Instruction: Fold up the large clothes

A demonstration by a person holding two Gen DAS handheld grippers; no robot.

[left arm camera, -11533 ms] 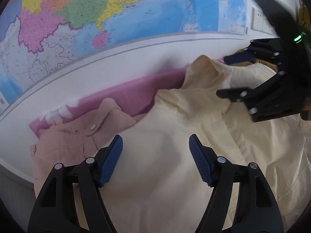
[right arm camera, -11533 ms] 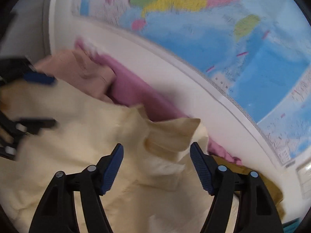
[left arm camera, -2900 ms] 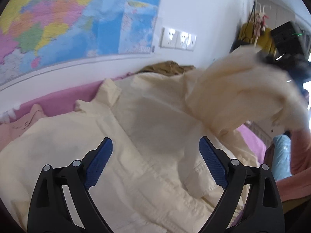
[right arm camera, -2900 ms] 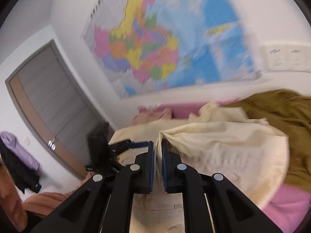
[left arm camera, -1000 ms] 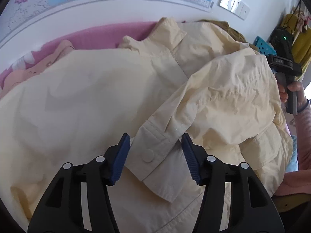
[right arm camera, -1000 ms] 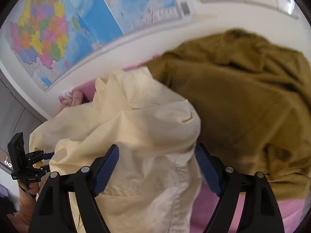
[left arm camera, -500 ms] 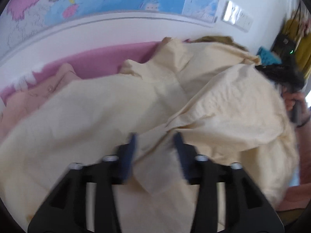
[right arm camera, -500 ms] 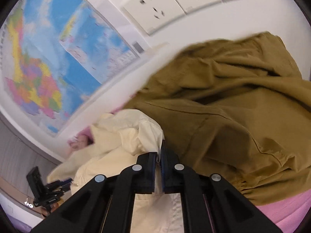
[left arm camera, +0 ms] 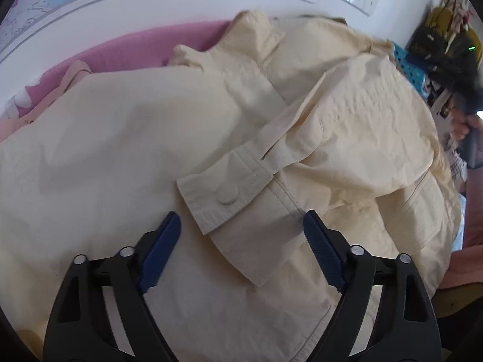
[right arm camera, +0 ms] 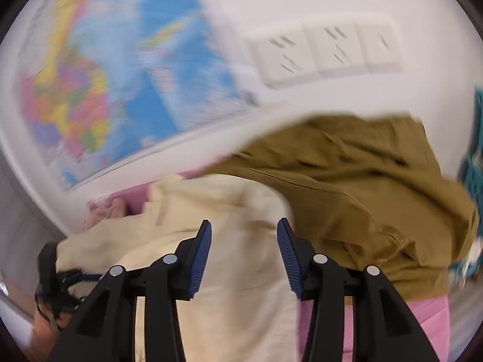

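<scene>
The cream jacket (left arm camera: 126,138) lies spread over a pink bed (left arm camera: 129,48), collar (left arm camera: 241,39) toward the wall, its cloth creased. One sleeve (left arm camera: 347,120) is folded across the front, and its cuff (left arm camera: 223,193), closed by one round snap (left arm camera: 228,192), rests flat just ahead of the left gripper (left arm camera: 241,241). That gripper's jaws are spread wide, one either side of the cuff, holding nothing. The right gripper (right arm camera: 244,250) hovers over the jacket's far edge with jaws parted and empty; its view is blurred. A brown garment (right arm camera: 377,193) is heaped beside the jacket, against the wall, touching or overlapping its edge. A peach garment (left arm camera: 72,75) sits at the bed's other end, partly under the jacket. On the wall hang one coloured map (right arm camera: 120,75) and a row of three sockets (right arm camera: 326,51). A teal crate (right arm camera: 474,166) shows at the right wrist view's edge. Three garments in all, two grippers.
</scene>
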